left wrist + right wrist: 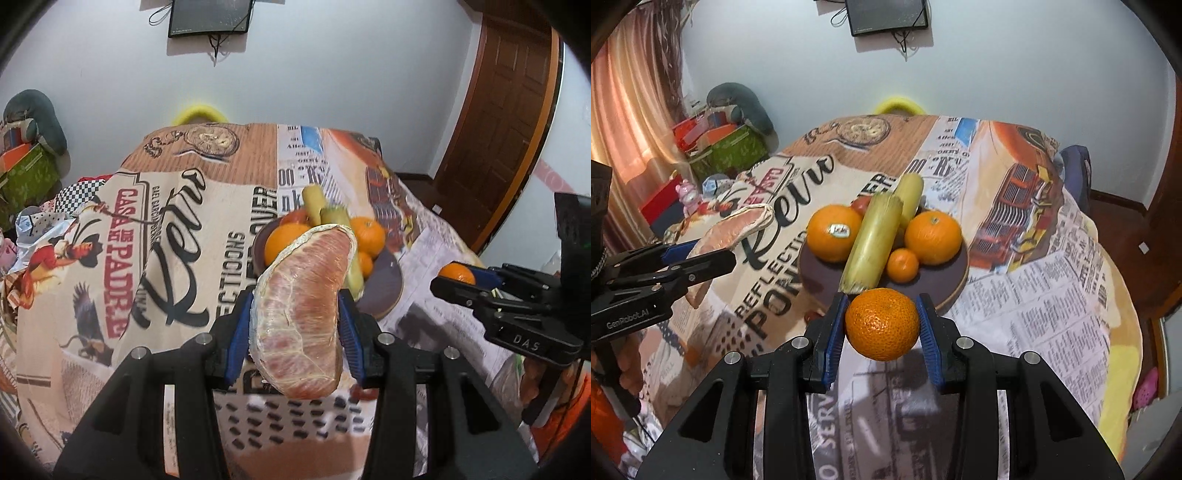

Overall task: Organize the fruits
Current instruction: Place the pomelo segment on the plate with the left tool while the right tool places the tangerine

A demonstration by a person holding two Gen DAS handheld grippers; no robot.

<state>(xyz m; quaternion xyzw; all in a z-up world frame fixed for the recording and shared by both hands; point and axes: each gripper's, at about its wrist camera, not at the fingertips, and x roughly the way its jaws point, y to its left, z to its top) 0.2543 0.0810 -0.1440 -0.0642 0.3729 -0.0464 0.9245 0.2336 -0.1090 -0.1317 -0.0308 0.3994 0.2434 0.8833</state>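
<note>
Pomelo wedge (301,314) clamped in left tool (295,317), held above the worktop (177,236) — right tool (882,325) clamped on a tangerine (882,324), just in front of the brown plate (938,284) holding oranges (932,232) and sugarcane (873,243).

From my left claw's camera the pomelo wedge (303,317) blocks most of the plate (384,291); only parts of the oranges and green stalks show. A red fruit (862,205) behind the stalks is mostly hidden in the right view. Wall screen (886,14) cut off by the top edge. Counter's near edge hidden under my claws.
</note>
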